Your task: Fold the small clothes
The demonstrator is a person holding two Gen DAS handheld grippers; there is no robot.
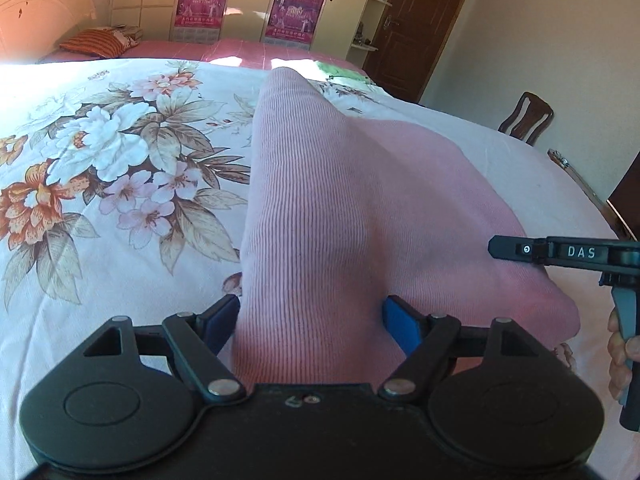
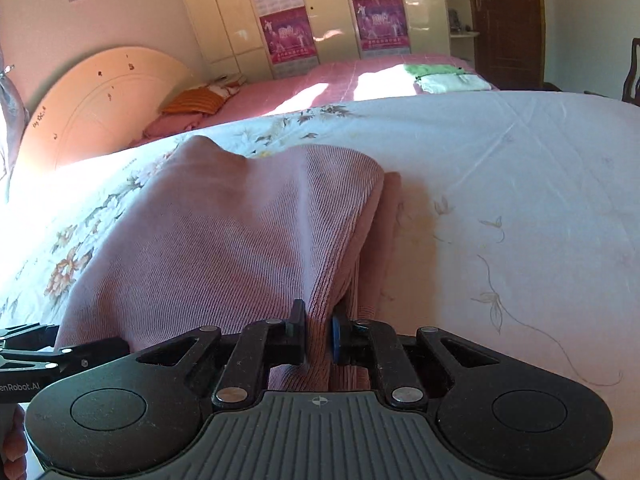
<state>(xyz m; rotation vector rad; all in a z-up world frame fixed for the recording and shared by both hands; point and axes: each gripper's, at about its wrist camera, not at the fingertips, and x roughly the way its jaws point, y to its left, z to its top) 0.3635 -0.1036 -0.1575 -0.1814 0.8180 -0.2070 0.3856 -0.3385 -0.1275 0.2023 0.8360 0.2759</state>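
Observation:
A pink ribbed garment (image 1: pixel 320 200) lies on the floral bedsheet (image 1: pixel 100 160), partly folded and raised in a ridge. In the left wrist view my left gripper (image 1: pixel 312 320) is open wide, and the near end of the ridge fills the gap between its blue pads (image 1: pixel 400 324). My right gripper (image 2: pixel 318 328) is shut on the garment (image 2: pixel 224 232), pinching a fold at its right edge; from there the cloth stretches up and away. The right gripper (image 1: pixel 496 248) also shows in the left wrist view, coming in from the right above the cloth. The left gripper's fingers (image 2: pixel 92 354) show at the bottom left of the right wrist view.
A folded green and white pile (image 2: pixel 448 78) sits on the pink bed behind. An orange striped pillow (image 1: pixel 96 42) lies by the headboard. A wooden chair (image 1: pixel 526 118) stands past the bed's right edge. A hand (image 1: pixel 620 352) holds the right gripper's handle. Plain sheet (image 2: pixel 500 180) lies right of the garment.

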